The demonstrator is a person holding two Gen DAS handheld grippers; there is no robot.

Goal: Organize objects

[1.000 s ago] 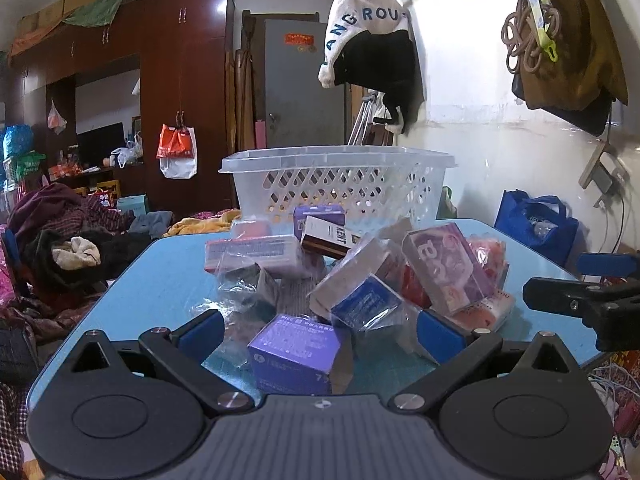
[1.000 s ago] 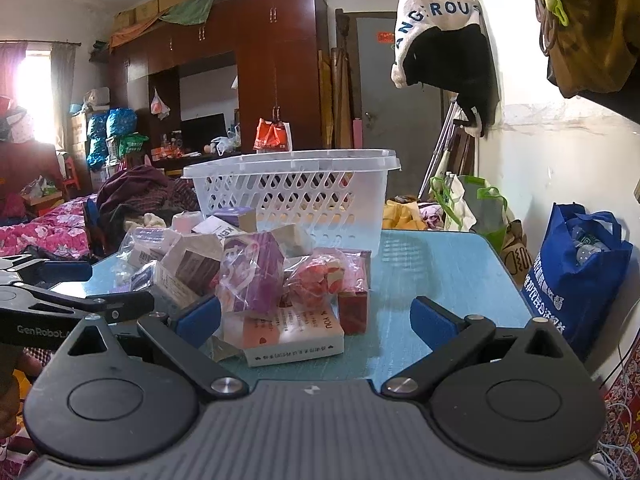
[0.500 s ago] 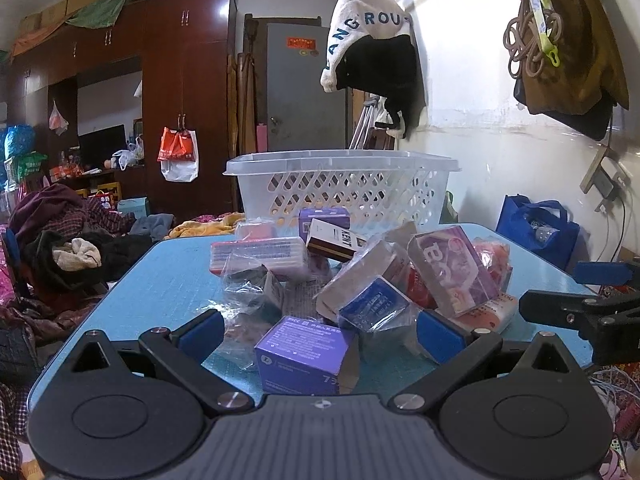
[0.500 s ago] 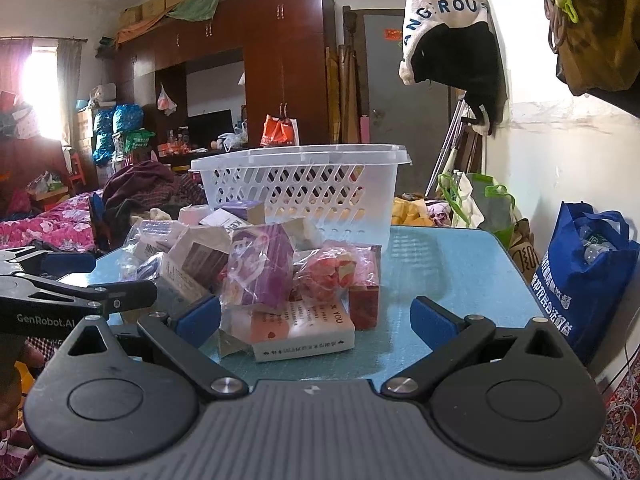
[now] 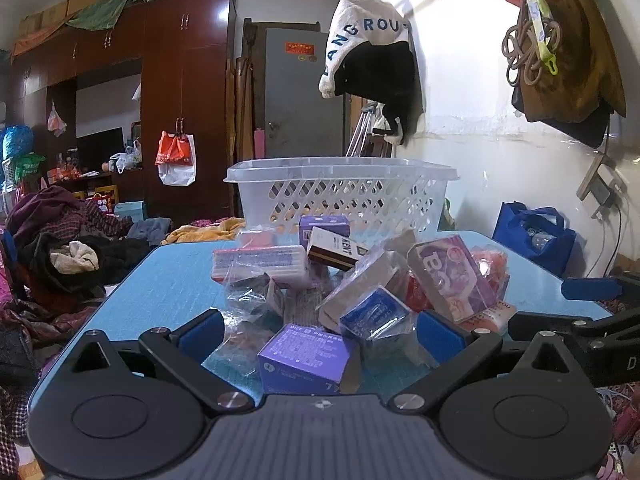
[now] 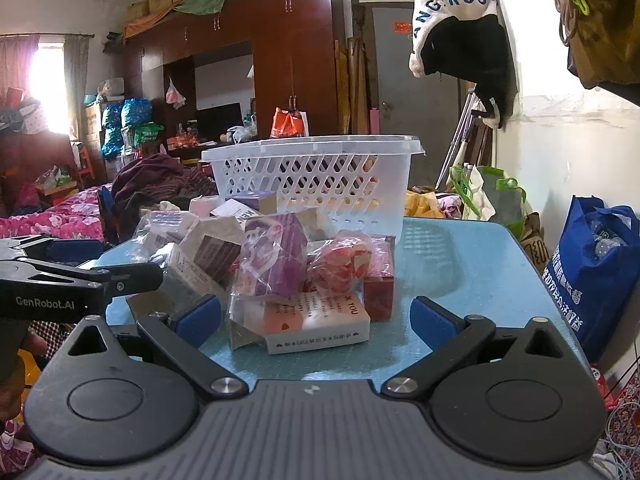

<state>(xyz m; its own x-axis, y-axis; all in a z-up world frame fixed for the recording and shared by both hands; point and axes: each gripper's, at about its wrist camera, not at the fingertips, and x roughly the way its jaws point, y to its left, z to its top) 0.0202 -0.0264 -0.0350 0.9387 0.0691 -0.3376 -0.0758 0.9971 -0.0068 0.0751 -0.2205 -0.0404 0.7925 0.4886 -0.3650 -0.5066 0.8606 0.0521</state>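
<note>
Both hand-held grippers have eased closer to the heap of small boxes on the blue tabletop (image 5: 168,276). The left hand-held gripper (image 5: 320,330) is spread around a purple box (image 5: 306,354); the right hand-held gripper (image 6: 316,316) is spread before a white book-like box (image 6: 316,322). The white basket (image 5: 340,196) waits behind, so picking seems about to begin.

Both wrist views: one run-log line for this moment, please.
left gripper: open, empty | right gripper: open, empty | boxes: piled on table | basket: behind pile
</note>
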